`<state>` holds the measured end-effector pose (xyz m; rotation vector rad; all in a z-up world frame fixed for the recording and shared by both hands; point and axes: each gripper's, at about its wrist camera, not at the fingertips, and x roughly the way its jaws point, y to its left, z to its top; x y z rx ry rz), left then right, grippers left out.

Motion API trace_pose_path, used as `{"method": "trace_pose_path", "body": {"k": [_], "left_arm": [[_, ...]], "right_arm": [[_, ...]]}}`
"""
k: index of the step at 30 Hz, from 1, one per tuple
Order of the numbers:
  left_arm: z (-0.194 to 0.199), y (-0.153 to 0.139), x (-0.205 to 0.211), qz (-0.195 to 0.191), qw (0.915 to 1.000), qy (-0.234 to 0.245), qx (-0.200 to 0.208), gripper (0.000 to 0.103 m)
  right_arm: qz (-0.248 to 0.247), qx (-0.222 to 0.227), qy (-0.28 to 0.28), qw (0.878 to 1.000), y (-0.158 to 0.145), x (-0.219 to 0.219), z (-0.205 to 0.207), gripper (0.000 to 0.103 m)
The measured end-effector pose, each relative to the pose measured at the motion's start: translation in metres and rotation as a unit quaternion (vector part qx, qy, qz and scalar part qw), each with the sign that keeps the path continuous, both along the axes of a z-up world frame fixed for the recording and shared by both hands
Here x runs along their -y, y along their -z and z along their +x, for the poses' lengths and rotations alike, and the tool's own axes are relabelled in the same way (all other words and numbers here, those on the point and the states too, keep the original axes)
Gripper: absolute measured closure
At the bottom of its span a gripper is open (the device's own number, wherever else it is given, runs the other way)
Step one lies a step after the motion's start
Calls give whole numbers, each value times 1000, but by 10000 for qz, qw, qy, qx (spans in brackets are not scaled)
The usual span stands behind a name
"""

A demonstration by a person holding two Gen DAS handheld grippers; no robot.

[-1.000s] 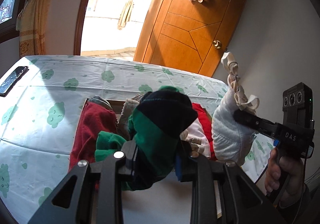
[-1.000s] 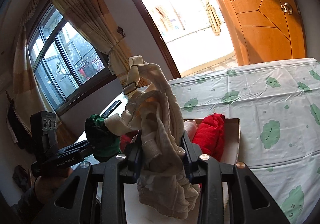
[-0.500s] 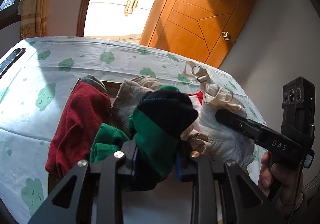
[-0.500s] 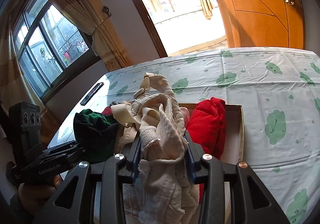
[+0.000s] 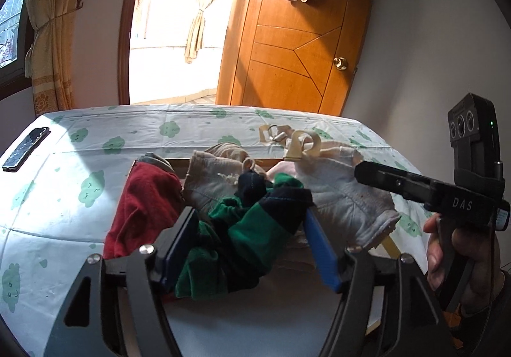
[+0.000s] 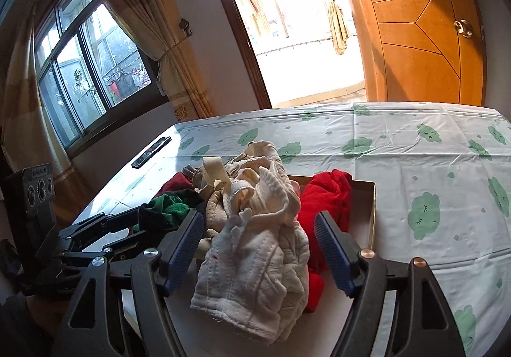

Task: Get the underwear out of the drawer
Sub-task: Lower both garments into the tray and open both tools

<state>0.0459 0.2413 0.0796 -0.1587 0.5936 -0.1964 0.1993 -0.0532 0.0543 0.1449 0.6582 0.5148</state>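
Observation:
A shallow wooden drawer [image 6: 372, 216] lies on a bed and holds a heap of underwear. My left gripper [image 5: 249, 219] is open, its blue pads on either side of a green and navy garment [image 5: 249, 235] that rests loose on the heap. My right gripper [image 6: 258, 226] is open around a cream quilted bra [image 6: 255, 248] with loose straps, which lies on the heap. The bra also shows in the left wrist view [image 5: 338, 194]. A dark red garment [image 5: 143, 203] hangs over the drawer's left side, and a bright red one [image 6: 329, 197] lies at its right.
The bed has a white sheet with green cloud prints [image 6: 424, 210]. A black phone [image 5: 25, 149] lies near its far left edge. A wooden door [image 5: 297, 47] and a bright doorway with curtains stand behind the bed. A window [image 6: 89, 82] is at the left.
Both grippers have opened and let go of their garments. The green and navy garment and the cream bra, held up before, now lie slumped on the heap in the drawer.

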Motion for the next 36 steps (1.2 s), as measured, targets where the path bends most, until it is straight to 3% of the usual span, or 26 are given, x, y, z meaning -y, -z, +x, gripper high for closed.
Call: {"method": "trace_pose_path", "body": {"k": [18, 36], "left_arm": [[-40, 9, 17, 169, 9996, 189, 144, 33], [-60, 24, 20, 181, 9997, 160, 106, 31]], "right_arm": [[432, 391, 73, 9983, 7, 32, -62, 24], [-103, 694, 32, 9975, 21, 23, -98, 24]]}}
